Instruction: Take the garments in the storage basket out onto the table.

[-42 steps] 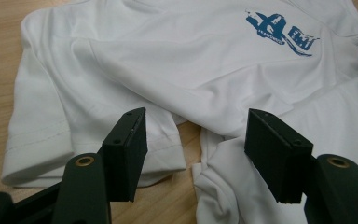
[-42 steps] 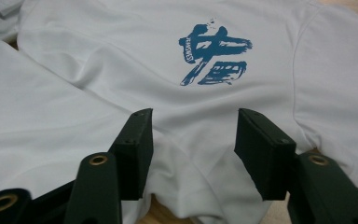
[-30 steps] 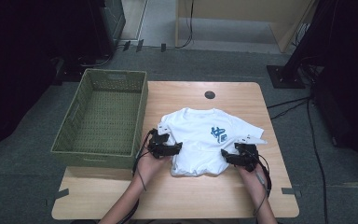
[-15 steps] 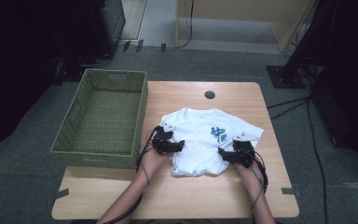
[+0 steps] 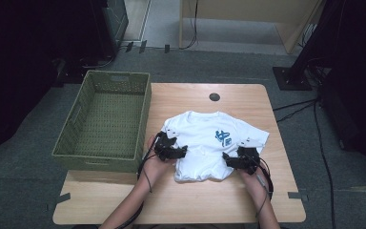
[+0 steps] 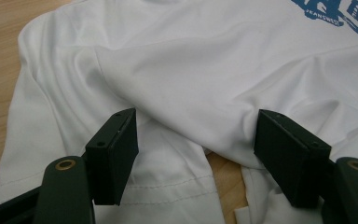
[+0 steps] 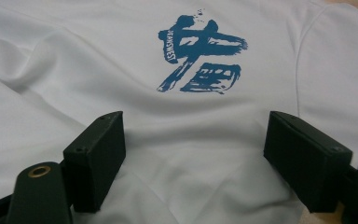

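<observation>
1 soft creased white T-shirt (image 5: pixel 209 143), woven green basket (image 5: pixel 105 119)

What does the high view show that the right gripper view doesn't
High view alone: the green woven basket at the table's left, the wooden table with a dark round hole, the person's forearms, and the left gripper at the shirt's left edge. Right gripper view alone: the blue brush-style print sharp enough to show small lettering beside it, and the right gripper with jaws open, having just been opening, over cloth. Both: the white T-shirt.
</observation>
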